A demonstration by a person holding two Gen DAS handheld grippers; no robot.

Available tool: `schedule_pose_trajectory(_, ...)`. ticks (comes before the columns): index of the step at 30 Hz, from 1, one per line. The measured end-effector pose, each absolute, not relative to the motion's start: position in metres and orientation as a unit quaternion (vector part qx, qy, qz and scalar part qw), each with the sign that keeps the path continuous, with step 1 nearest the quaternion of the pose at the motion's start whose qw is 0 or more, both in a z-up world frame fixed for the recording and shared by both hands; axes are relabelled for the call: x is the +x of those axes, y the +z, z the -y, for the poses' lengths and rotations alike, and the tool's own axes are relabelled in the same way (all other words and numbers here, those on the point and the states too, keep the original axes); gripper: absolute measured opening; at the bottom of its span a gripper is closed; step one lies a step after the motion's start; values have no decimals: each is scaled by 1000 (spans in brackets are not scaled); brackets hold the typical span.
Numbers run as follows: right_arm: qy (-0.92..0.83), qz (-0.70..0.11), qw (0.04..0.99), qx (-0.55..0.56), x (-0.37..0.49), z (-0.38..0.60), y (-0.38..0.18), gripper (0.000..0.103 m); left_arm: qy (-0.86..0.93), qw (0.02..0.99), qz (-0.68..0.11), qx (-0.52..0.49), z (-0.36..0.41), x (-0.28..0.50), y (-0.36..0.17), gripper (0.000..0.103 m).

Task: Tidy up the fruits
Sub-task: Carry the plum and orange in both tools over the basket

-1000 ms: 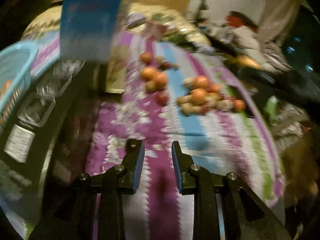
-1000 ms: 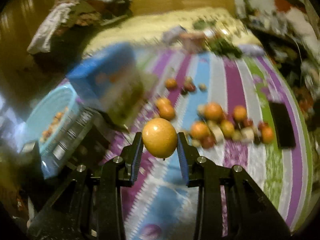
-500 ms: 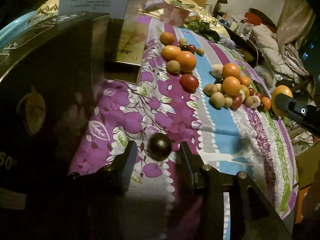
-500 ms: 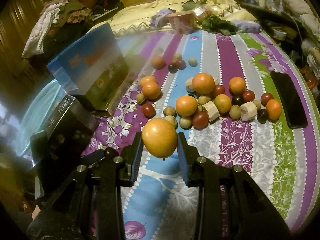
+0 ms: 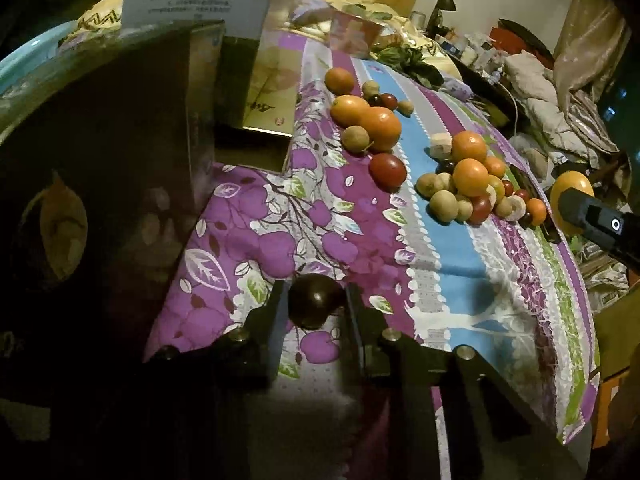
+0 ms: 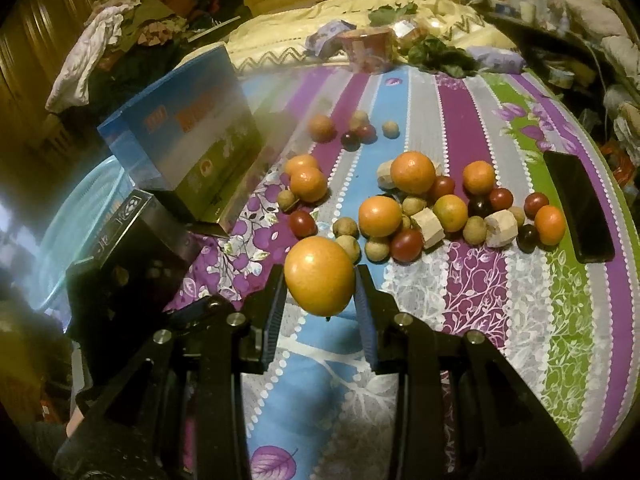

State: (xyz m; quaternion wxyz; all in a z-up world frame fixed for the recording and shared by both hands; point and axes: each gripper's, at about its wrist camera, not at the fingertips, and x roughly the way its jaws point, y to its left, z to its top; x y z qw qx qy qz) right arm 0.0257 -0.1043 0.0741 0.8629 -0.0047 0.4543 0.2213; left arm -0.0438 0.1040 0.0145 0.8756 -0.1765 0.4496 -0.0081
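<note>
My left gripper point(image 5: 316, 304) is shut on a small dark round fruit point(image 5: 316, 300), held low over the striped floral cloth point(image 5: 440, 264), beside a dark box point(image 5: 100, 180). My right gripper point(image 6: 320, 280) is shut on a large orange point(image 6: 320, 276) above the cloth; it also shows at the right edge of the left wrist view point(image 5: 570, 200). A heap of oranges, red and dark small fruits, tan longans and cut pale chunks point(image 6: 432, 208) lies on the cloth ahead. A smaller group point(image 6: 306, 184) lies to its left.
A blue carton point(image 6: 184, 140) and the dark box point(image 6: 128, 248) stand at the left, with a light blue basket point(image 6: 80, 208) behind them. A black phone point(image 6: 576, 208) lies at the right. A bed with clutter point(image 6: 360, 40) is beyond.
A second ago my left gripper was open, empty and high; it then dropped to the cloth and closed on the dark fruit. My right gripper holds the orange and moved closer to the heap.
</note>
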Motion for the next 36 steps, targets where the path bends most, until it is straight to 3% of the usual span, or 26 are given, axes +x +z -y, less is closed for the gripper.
schedule_pose_trajectory(6, 224, -443, 868, -14, 26, 100, 84, 34, -17, 888, -426, -171, -96, -51, 41, 28)
schedule_pose_trajectory(12, 243, -411, 878, -37, 28, 80, 119, 34, -4, 917, -366, -157, -106, -64, 116, 28)
schedule_pose_trajectory(23, 328, -345, 876, -74, 21, -14, 198, 34, 127, 937, -287, -155, -221, -109, 231, 28)
schedule_pose_trajectory(36, 433, -384, 806, -125, 6, -165, 198, 34, 243, 891, -320, -210, -363, -169, 229, 28)
